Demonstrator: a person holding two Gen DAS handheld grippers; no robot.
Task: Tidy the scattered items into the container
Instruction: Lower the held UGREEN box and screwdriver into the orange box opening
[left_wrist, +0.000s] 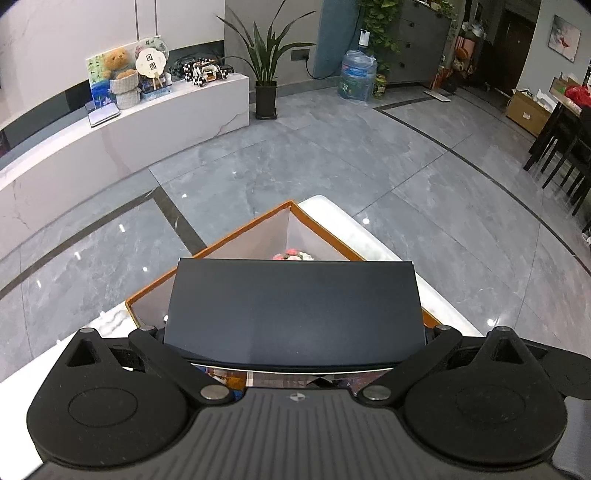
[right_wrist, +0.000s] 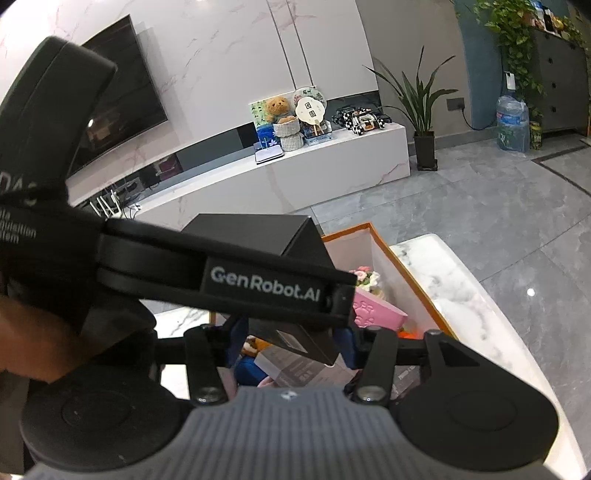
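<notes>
Left wrist view: we see the left claw (left_wrist: 295, 343) clamped on a black box (left_wrist: 291, 310) that fills the centre of the frame, its arms spread to either side of it. The box hangs over the orange-rimmed container (left_wrist: 236, 236), which stands on the white marble bench (left_wrist: 373, 236). We judge the box stiff, smooth-sided and probably light; its matte faces could slip, so a hold across the two flat sides, near the middle, looks soundest. A bunch of small flowers (left_wrist: 293, 254) peeps over the box's far edge, inside the container.

Right wrist view: the right claw (right_wrist: 291, 343) stands about half wide, its blue pads either side of the box's near end; whether they touch it we cannot tell. The left claw's arm crosses the middle of the frame, and a hand (right_wrist: 33, 332) shows at lower left. Only here do we see the box end-on and tilted, a pink pot (right_wrist: 373, 312) under the flowers, and the container's pale inner walls, plus papers (right_wrist: 306, 373) lying beneath the box.
</notes>
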